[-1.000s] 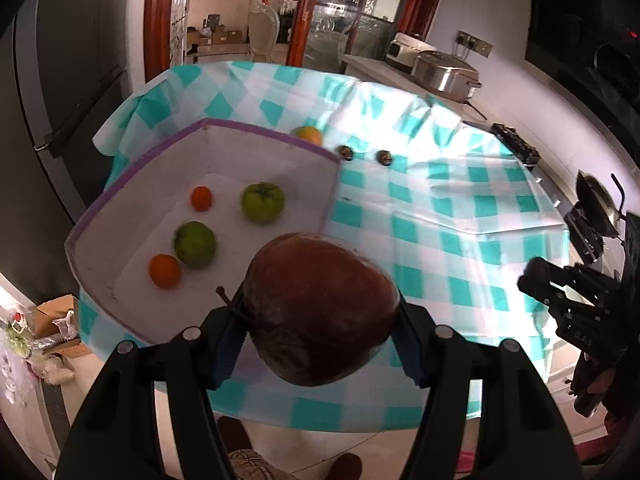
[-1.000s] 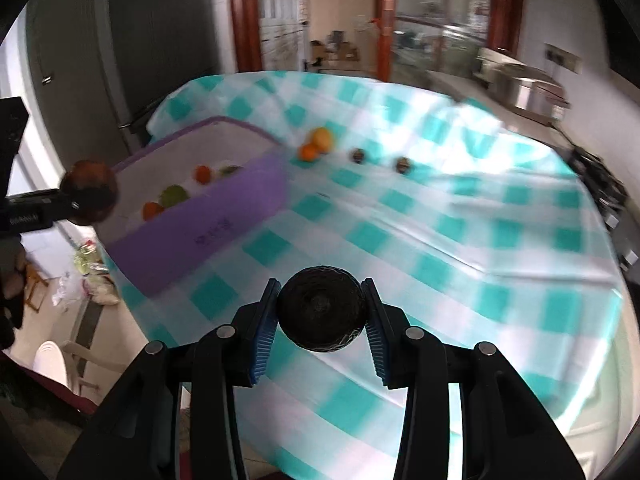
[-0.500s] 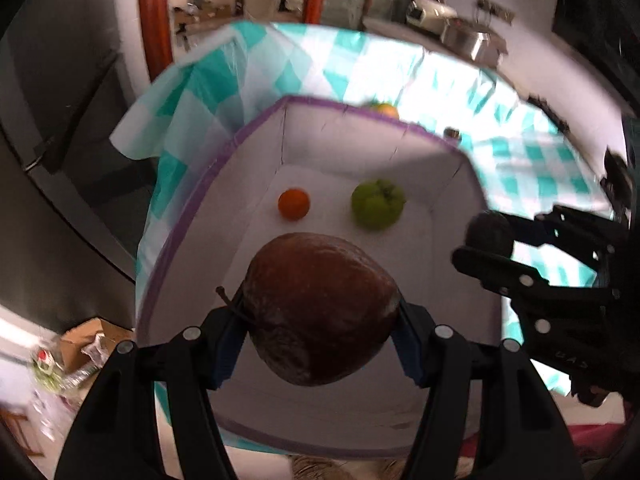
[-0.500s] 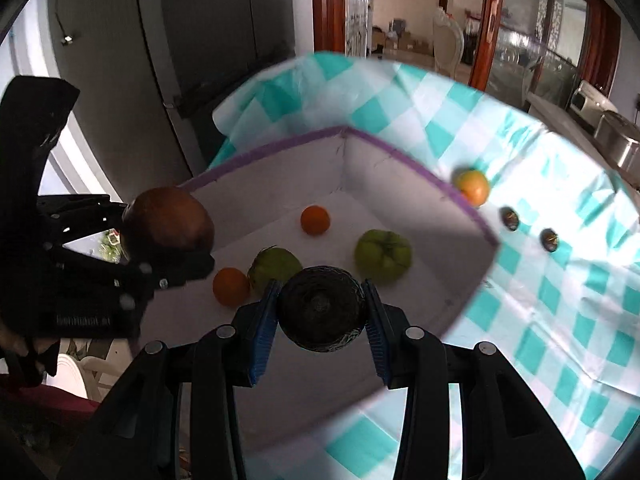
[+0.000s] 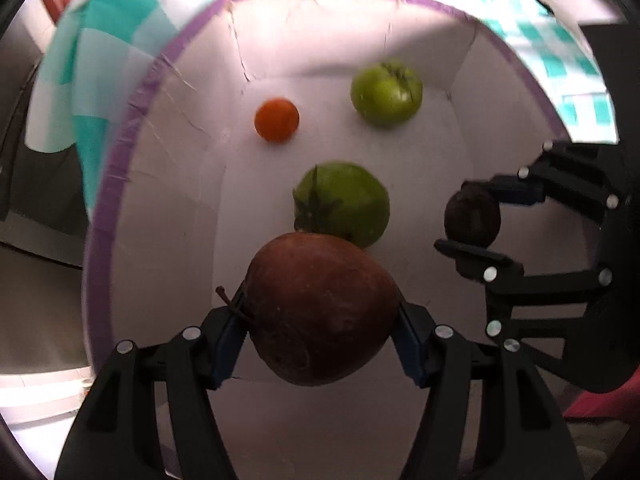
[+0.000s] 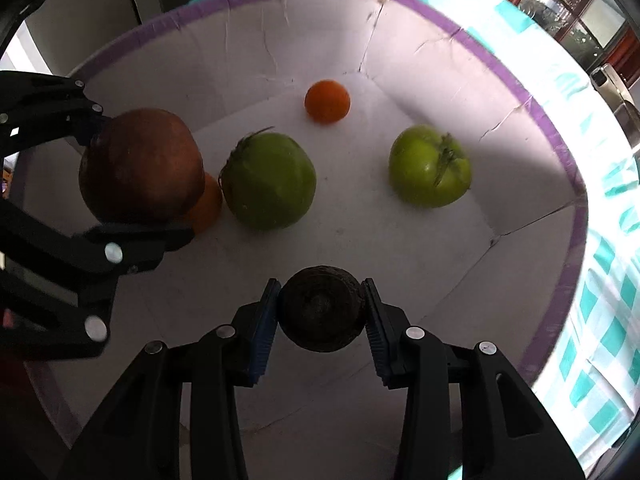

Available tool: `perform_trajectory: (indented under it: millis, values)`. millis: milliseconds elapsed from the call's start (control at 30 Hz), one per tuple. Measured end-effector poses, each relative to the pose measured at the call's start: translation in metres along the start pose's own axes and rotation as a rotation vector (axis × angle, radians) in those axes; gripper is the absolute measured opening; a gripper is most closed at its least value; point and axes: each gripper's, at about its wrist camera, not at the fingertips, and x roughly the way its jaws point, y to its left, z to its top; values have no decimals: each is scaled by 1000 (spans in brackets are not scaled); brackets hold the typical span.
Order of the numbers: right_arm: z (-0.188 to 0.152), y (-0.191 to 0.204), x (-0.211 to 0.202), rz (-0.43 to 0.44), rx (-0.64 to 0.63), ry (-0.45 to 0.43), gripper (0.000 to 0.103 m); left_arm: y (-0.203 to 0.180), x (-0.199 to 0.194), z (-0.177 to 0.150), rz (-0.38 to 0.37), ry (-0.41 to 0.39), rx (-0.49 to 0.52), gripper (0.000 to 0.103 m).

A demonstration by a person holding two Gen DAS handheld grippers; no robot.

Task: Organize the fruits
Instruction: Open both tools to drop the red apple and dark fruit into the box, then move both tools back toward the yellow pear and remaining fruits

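Collision is the main risk: both grippers hang over the same white box [image 6: 420, 60], side by side. The left gripper [image 5: 320, 320] is clenched on a brown apple [image 5: 320, 312], directly above a green fruit [image 5: 344, 200]; dropped there, it could strike and roll. The right gripper [image 6: 320, 316] grasps a small dark fruit [image 6: 322, 312] (type unclear). An orange [image 6: 206, 208] sits half hidden behind the apple.

A white box [image 6: 400, 248] is showing a purple rim; the cloth [image 6: 608, 312] is showing teal-and-white checks. Two green fruits [image 6: 268, 180], a small orange [image 6: 327, 101] and a reddish-brown apple [image 5: 320, 312] are glowing inside.
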Motion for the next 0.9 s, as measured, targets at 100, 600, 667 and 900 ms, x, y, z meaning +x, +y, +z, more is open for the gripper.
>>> perform_trajectory:
  millis: [100, 600, 667, 900]
  values:
    - [0, 0, 1, -3, 9, 9, 40, 3, 0, 2, -2, -13, 9, 66]
    - [-6, 4, -17, 12, 14, -48, 77, -1, -9, 1, 41, -65, -29, 82]
    - [-9, 4, -27, -7, -15, -90, 77, -3, -13, 1, 58, -76, -41, 84]
    - [-14, -16, -66, -2, -144, -271, 82, -4, -50, 7, 192, -230, -158, 101]
